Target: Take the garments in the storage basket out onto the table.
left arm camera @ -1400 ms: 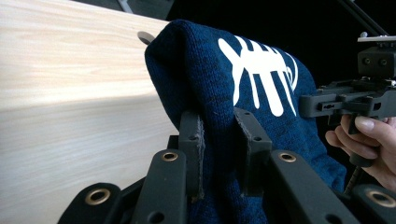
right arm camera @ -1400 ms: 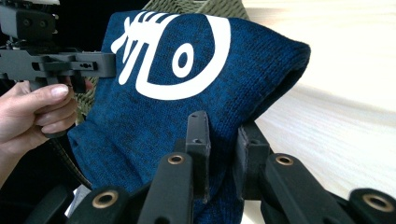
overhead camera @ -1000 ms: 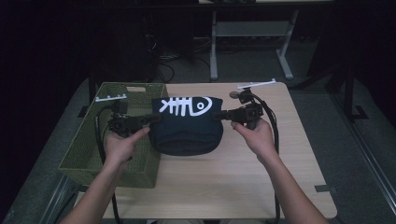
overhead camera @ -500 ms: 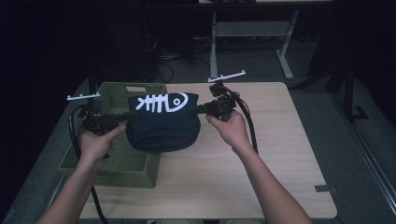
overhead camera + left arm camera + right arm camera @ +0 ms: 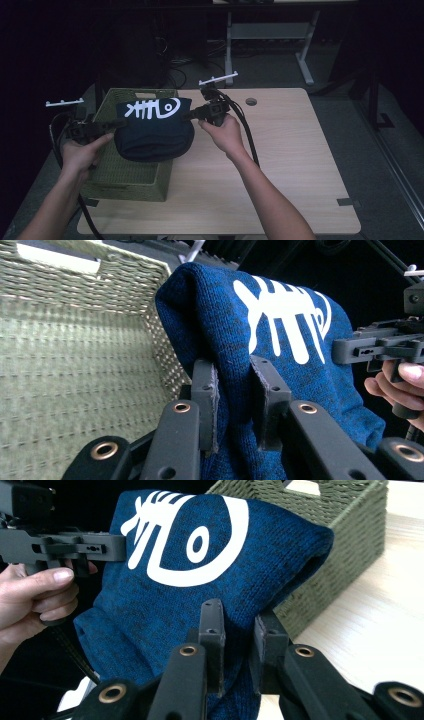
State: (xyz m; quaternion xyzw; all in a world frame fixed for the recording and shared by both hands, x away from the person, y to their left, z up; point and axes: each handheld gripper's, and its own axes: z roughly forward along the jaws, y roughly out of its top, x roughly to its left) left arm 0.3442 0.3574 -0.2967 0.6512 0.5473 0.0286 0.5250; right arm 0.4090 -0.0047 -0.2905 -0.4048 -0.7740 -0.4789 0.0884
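We pinch the folded blue sweater (image 5: 154,132) at both ends: our left gripper (image 5: 234,400) has its fingers (image 5: 206,390) clamped on one edge, our right gripper (image 5: 239,642) on the other. Between the fingers it hangs taut, lifted above the green woven basket (image 5: 125,172) at the table (image 5: 300,165) edge.

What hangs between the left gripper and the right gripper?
In the high view, the folded navy garment with a white fish-bone print spans from left gripper to right gripper, above the green basket.
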